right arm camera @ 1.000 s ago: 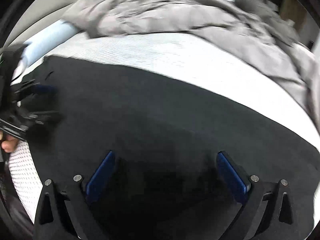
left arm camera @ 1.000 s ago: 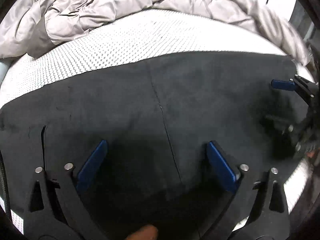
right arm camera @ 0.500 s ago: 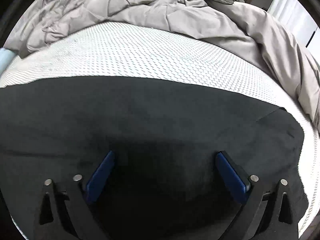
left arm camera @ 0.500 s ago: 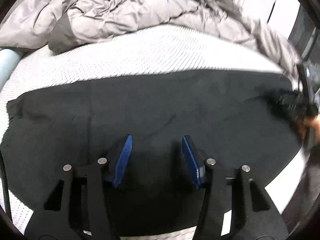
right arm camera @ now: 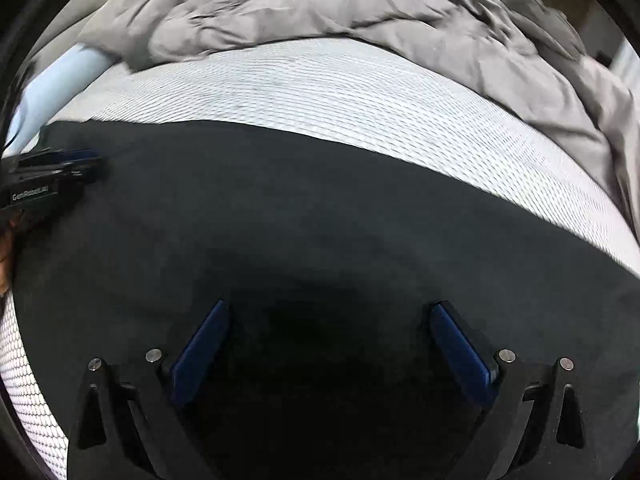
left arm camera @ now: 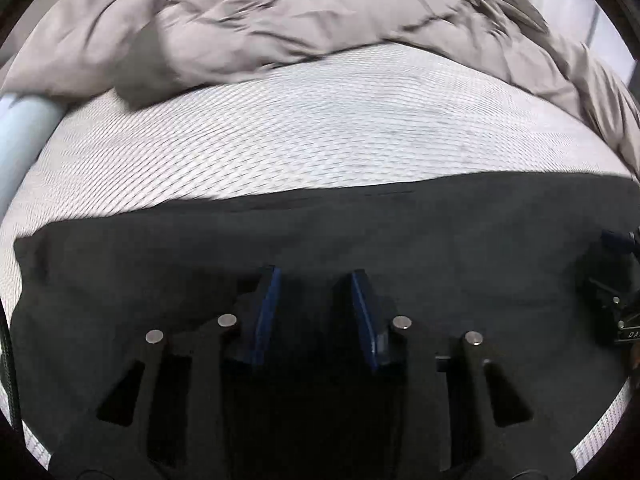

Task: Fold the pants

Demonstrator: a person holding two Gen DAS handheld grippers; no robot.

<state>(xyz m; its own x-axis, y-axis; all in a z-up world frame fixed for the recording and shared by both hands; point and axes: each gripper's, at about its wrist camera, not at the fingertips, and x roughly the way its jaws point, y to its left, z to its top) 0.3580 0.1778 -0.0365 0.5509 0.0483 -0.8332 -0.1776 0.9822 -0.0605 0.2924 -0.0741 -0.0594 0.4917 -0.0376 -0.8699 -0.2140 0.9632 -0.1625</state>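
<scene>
Black soft fabric pants (left arm camera: 160, 280) flat on white mesh-patterned bed (left arm camera: 320, 132). Left tongs (left arm camera: 316, 312) closing over cloth, maybe catching one layer only; right tongs (right arm camera: 328, 344) spread wide, empty.

Black hand-held gripper (right arm camera: 326, 344), blue pads (right arm camera: 200, 352), silver screws, white lettering.

White mesh-textured mattress (left arm camera: 320, 128) filling the middle, rumpled grey duvet (left arm camera: 304, 12) heaped along its far side, pale blue bolster (left arm camera: 20, 132) at the left edge, bright window strip (left arm camera: 600, 28) far right
</scene>
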